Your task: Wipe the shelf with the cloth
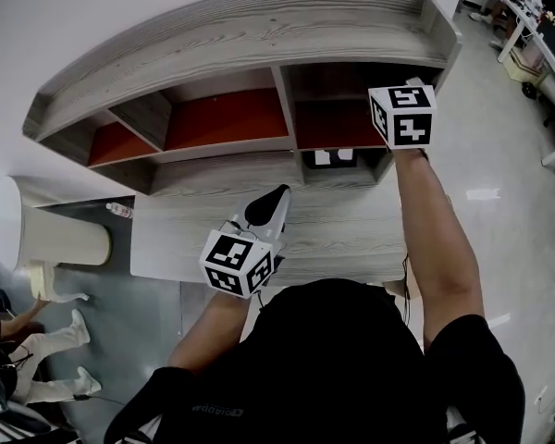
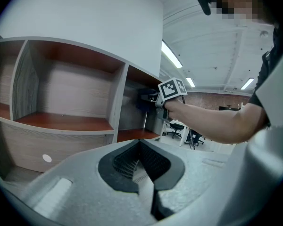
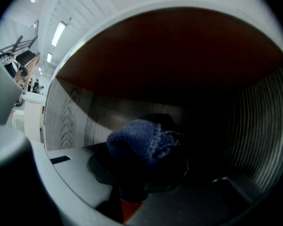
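Note:
The grey wooden shelf (image 1: 231, 40) has red-brown compartments. My right gripper, its marker cube (image 1: 402, 114) showing, reaches into the rightmost compartment (image 1: 338, 123), where its jaws are hidden in the head view. In the right gripper view, my right gripper (image 3: 141, 161) is shut on a bunched blue cloth (image 3: 141, 142) inside that dark compartment, just above its floor. My left gripper (image 1: 270, 202) hovers over the grey ledge (image 1: 342, 239) in front of the shelf. It points at the shelf, and its pads (image 2: 125, 166) meet at the tips with nothing between them.
A white cylindrical bin (image 1: 46, 234) stands on the floor at the left, with a small bottle (image 1: 118, 210) beside it. A seated person's legs (image 1: 46, 350) show at the lower left. Two small white items (image 1: 331, 157) sit in a low cubby. Office desks (image 1: 536, 26) lie far right.

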Motion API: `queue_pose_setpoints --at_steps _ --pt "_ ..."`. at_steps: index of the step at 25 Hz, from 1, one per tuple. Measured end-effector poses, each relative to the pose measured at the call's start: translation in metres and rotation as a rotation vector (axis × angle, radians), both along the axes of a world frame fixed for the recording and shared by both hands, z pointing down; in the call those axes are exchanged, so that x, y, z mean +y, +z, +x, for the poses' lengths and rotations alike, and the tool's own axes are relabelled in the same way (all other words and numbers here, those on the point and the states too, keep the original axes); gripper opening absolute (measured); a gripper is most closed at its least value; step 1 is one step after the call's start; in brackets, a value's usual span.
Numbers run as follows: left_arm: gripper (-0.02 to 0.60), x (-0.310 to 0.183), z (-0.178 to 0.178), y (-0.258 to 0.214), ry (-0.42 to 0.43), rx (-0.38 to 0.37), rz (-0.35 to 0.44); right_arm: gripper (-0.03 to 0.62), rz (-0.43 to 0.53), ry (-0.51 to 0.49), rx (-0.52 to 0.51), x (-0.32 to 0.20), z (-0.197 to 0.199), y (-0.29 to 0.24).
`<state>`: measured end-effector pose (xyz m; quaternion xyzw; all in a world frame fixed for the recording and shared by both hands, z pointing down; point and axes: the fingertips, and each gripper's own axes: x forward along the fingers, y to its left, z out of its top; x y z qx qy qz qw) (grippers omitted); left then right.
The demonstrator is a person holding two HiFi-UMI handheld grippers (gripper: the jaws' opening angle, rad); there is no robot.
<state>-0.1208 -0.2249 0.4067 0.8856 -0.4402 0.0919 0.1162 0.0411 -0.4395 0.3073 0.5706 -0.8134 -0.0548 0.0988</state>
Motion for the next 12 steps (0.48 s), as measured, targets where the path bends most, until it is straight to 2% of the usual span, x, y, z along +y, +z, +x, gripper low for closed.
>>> queue_pose_setpoints --at_steps 6,12 --pt "0.009 -0.001 -0.004 0.003 -0.012 -0.004 -0.008 0.104 0.027 -0.11 -0.085 0.021 -0.022 0.003" --pt "0.008 0.0 -0.008 0.005 -0.026 -0.003 -0.014 0.104 -0.035 -0.228 0.003 0.029 -0.077 0.049"
